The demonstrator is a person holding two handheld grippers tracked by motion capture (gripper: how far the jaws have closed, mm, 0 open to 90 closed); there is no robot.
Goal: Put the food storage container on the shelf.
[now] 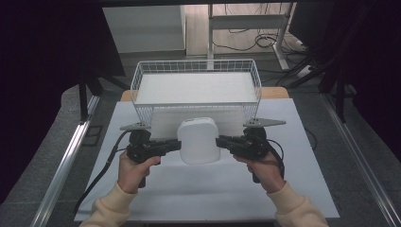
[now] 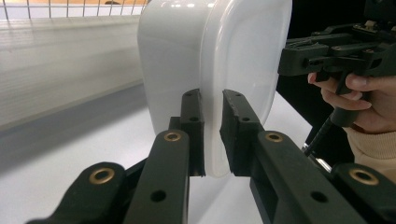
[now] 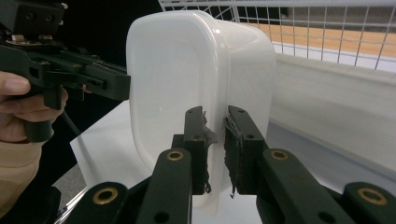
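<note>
Black, hard-edged jaws of my left gripper (image 2: 212,135) close on the thin rim of a white plastic container (image 2: 205,60), the flat pads pinching that flange from both faces. In the left gripper view the brass-coloured pivot pins shine on matte arms, and the container rises toward twelve o'clock, glossy, smooth and round-cornered, its lidded face milky and slightly translucent.

My right gripper (image 3: 215,149) clamps the same rim on the opposite side. Its pads (image 3: 233,149) are frayed, with ragged black lining curling off their edges, and they press the flange between them. In that view the tub's body bulges toward one o'clock, with soft highlights along its curved shoulder.

From the high view, the container (image 1: 198,140) hangs between the two grippers, with my left gripper (image 1: 176,145) at its nine o'clock and my right gripper (image 1: 220,141) at its three o'clock. Both point inward, each topped by a grey three-cornered plate. My hands (image 1: 135,171) wrap the handles, cream knitted sleeves (image 1: 302,208) running in from six o'clock, and a black cable (image 1: 101,172) trails off the left one.

Just beyond the container at twelve o'clock stands a white wire basket (image 1: 196,66), a rectangular grid of thin rods with a flat pale bottom. Under everything lies the smooth white table (image 1: 208,194), matte and bare-looking around my forearms.
</note>
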